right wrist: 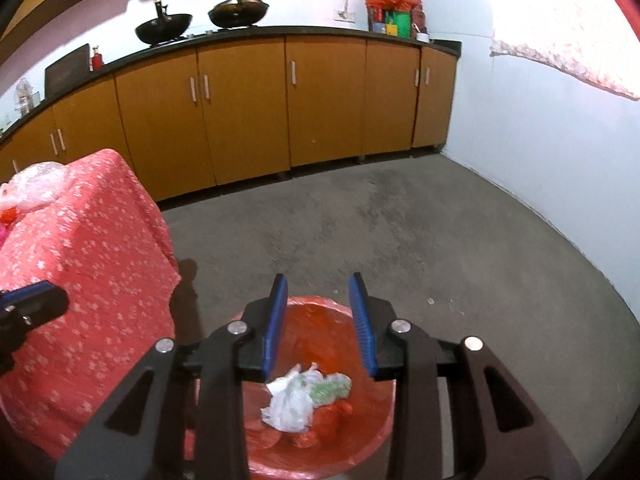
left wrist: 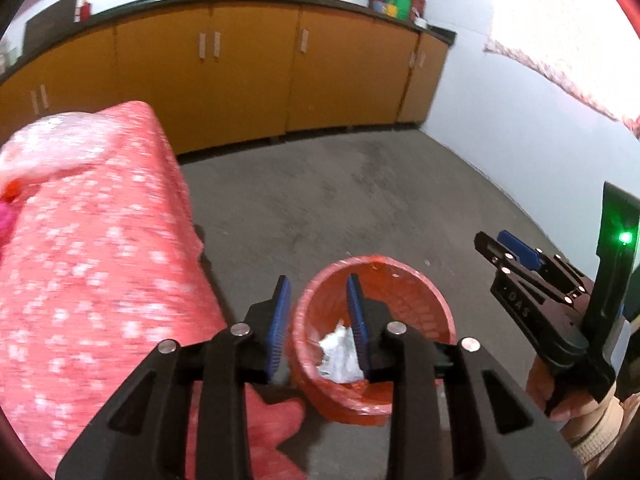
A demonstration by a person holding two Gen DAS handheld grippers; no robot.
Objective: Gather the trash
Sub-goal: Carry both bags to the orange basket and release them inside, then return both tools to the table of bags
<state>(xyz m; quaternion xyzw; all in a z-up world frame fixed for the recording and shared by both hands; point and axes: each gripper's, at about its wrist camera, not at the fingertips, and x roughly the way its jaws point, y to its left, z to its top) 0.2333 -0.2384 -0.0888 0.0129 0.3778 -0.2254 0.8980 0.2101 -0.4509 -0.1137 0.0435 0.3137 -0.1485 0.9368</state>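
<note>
A red bin lined with a red bag (left wrist: 400,280) stands on the floor beside the table; it also shows in the right wrist view (right wrist: 320,452). Crumpled white plastic trash (left wrist: 338,356) lies inside it, with a green scrap (right wrist: 330,388) beside the white wad (right wrist: 288,404). My left gripper (left wrist: 318,292) is open and empty, above the bin's left rim. My right gripper (right wrist: 318,292) is open and empty, directly over the bin; it also shows at the right of the left wrist view (left wrist: 500,246). More plastic trash (right wrist: 36,182) lies on the table's far corner.
A table with a pink dotted cloth (right wrist: 92,248) stands left of the bin. Orange cabinets (right wrist: 248,108) under a dark counter with two woks (right wrist: 240,10) line the back. A white wall (right wrist: 540,160) is at the right. Grey floor (right wrist: 380,220) lies between.
</note>
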